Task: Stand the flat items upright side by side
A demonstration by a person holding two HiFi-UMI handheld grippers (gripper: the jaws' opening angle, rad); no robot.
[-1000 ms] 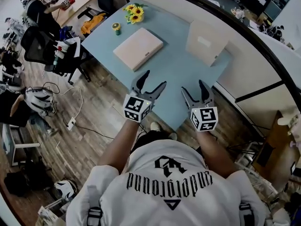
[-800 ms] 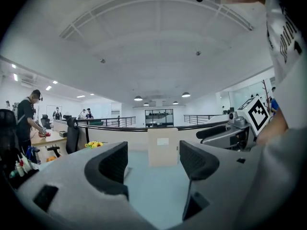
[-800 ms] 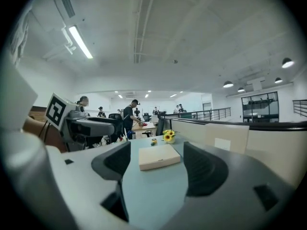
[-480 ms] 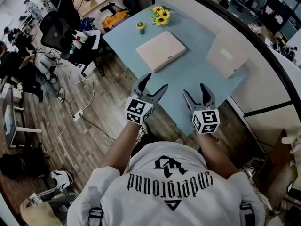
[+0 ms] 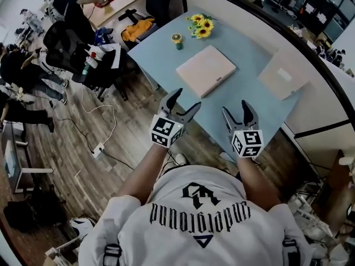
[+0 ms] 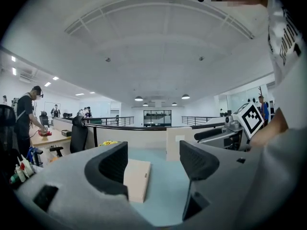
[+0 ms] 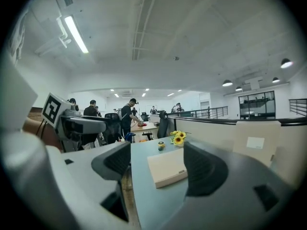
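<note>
A flat pink box (image 5: 206, 70) lies on the light blue table (image 5: 244, 101); it also shows in the left gripper view (image 6: 136, 178) and the right gripper view (image 7: 168, 168). A beige box (image 5: 283, 76) stands upright at the table's far right against the partition (image 7: 256, 145). My left gripper (image 5: 184, 100) hangs open near the table's front edge, short of the pink box. My right gripper (image 5: 237, 107) is open over the front edge. Both hold nothing.
Yellow sunflowers (image 5: 201, 25) and a small cup (image 5: 177, 39) sit at the table's far left corner. A low partition wall (image 5: 333, 101) runs along the right side. Wooden floor, office chairs (image 5: 58, 37) and seated people lie to the left, with cables on the floor.
The table and its boxes have slid up and to the right in the head view, now farther from me. Both grippers stay open and empty.
</note>
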